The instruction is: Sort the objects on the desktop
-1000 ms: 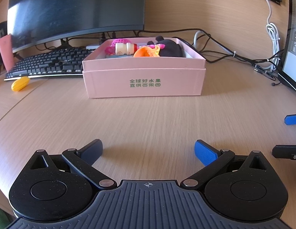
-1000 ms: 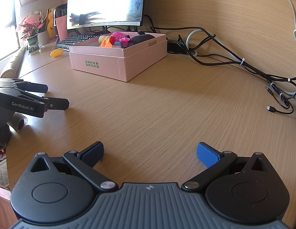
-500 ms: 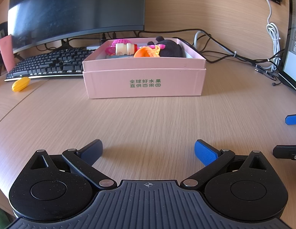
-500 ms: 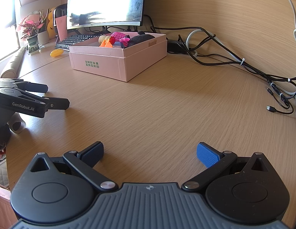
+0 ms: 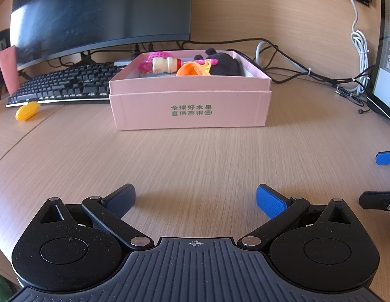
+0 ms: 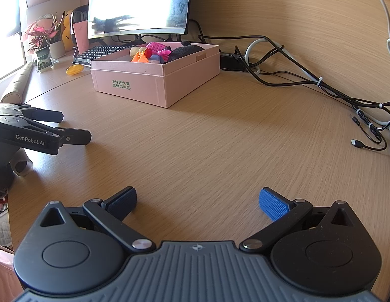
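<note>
The bench (image 5: pixel 195 156) lay wide and bare in front of both grippers, probably because most of the loose things were already collected. Straight ahead of the left gripper (image 5: pixel 195 197), well apart from it, stood the pink box (image 5: pixel 192 108), open on top so that things could be dropped in from above; for the right gripper (image 6: pixel 198 200) the same box was ahead and to its left. Inside it lay a dark plush toy (image 5: pixel 223 64), a small drink bottle (image 5: pixel 166 65), an orange toy (image 5: pixel 192 69) and some pink pieces, piled loosely together. Ahead and far to the left of the left gripper, just in front of the keyboard (image 5: pixel 66 84), the yellow corn-shaped toy (image 5: pixel 27 110) lay on the bench outside the box, so I judged it was the thing not yet sorted. Both grippers had their jaws spread wide and held nothing, low over the bench.
</note>
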